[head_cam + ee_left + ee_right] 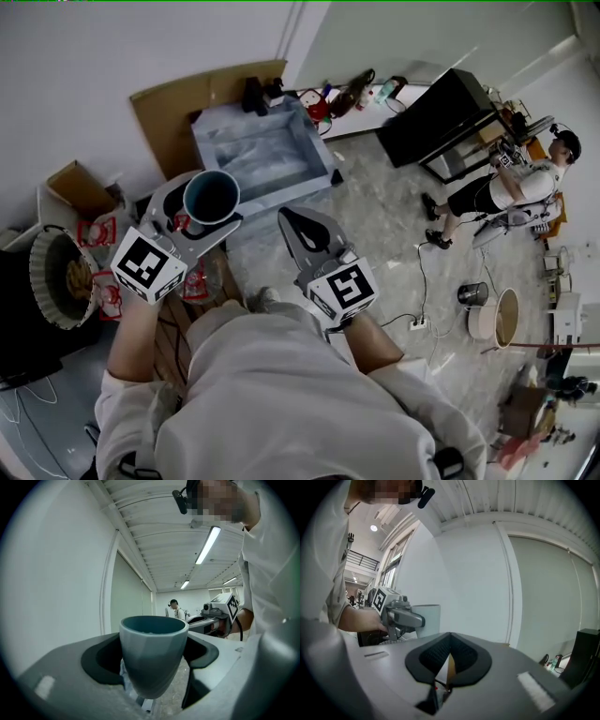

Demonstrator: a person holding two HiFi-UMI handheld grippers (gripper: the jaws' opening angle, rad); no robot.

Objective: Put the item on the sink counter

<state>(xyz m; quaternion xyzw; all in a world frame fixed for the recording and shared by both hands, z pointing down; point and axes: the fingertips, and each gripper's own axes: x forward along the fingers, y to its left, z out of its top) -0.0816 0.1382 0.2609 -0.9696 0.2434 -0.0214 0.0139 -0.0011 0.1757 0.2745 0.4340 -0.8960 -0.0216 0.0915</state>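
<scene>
In the head view a blue-grey cup [211, 197] stands upright between the jaws of my left gripper [212, 208], which is shut on it. The left gripper view shows the same cup [152, 653] clamped at its lower half between the dark pads [96, 660]. My right gripper [292, 223] is beside it on the right, its jaws shut with nothing in them; the right gripper view shows its pads [461, 658] pressed together. Ahead of both grippers stands the grey-blue marbled sink unit [314, 150] against the wall.
A cardboard sheet [164, 112] leans behind the sink, and bottles and clutter [352, 94] lie to its right. A black cabinet [441, 117], a seated person [511, 187], pots [492, 314] and a cable with a power strip [417, 323] are at the right. A round basket [61, 281] sits at the left.
</scene>
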